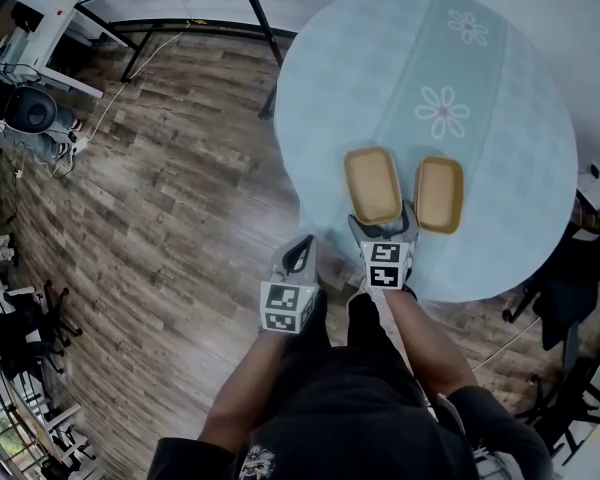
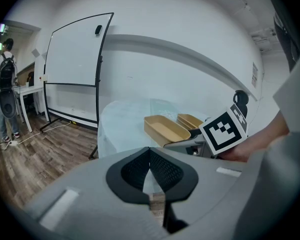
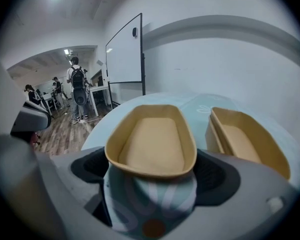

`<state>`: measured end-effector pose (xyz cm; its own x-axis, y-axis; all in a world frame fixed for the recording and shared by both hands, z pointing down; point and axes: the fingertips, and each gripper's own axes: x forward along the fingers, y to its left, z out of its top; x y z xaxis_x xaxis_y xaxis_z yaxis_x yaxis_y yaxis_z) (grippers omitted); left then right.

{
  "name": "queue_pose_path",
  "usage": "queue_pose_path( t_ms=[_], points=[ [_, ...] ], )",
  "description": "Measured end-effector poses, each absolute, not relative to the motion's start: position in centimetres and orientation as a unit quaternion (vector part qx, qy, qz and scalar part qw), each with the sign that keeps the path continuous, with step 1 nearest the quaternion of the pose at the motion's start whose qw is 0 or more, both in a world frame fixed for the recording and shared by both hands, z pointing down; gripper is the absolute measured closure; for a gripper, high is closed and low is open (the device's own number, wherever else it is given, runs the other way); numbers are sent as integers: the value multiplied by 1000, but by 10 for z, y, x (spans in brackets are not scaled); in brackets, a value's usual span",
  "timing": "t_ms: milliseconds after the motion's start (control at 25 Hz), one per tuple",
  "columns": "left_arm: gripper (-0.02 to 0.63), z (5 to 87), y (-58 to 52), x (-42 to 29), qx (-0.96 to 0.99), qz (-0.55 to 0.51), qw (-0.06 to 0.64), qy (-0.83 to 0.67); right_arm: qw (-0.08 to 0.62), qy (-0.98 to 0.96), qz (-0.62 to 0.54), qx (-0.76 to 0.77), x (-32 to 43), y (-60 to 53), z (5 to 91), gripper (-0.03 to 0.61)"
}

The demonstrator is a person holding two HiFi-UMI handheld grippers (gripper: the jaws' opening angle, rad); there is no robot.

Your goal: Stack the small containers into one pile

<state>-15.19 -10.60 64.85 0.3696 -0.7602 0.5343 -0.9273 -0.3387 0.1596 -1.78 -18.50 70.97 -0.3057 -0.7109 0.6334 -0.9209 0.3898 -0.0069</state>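
Note:
Two shallow tan containers lie side by side on the round table (image 1: 500,88) with its pale blue cloth. The left container (image 1: 372,184) (image 3: 152,139) (image 2: 166,129) has its near end between the jaws of my right gripper (image 1: 383,224) (image 3: 152,170), which stands open with a pad on either side of it. The right container (image 1: 439,194) (image 3: 247,141) (image 2: 190,120) sits just beyond that gripper's right jaw. My left gripper (image 1: 301,250) (image 2: 149,156) hangs shut and empty off the table's near-left edge, over the floor.
A whiteboard on a stand (image 2: 75,59) (image 3: 125,54) is beyond the table. A person with a backpack (image 2: 5,84) (image 3: 79,91) stands far off by desks. Dark chairs (image 1: 565,293) crowd the table's right side. Wood floor (image 1: 180,218) lies to the left.

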Motion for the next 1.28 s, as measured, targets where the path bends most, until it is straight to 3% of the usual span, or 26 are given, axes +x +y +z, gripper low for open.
queue_pose_path(
  t_ms=[120, 400, 920, 1280],
  points=[
    [620, 647, -105, -154, 798, 189, 221, -528, 277, -785, 183, 523, -16, -183, 710, 100],
    [620, 645, -103, -159, 794, 194, 225, -530, 269, -790, 169, 525, -19, -182, 703, 122],
    [620, 636, -100, -158, 803, 191, 213, -523, 219, -809, 137, 528, -32, -176, 648, 137],
    [620, 620, -110, -129, 827, 191, 195, -492, 197, -794, 114, 563, 0, -173, 609, 137]
  ],
)
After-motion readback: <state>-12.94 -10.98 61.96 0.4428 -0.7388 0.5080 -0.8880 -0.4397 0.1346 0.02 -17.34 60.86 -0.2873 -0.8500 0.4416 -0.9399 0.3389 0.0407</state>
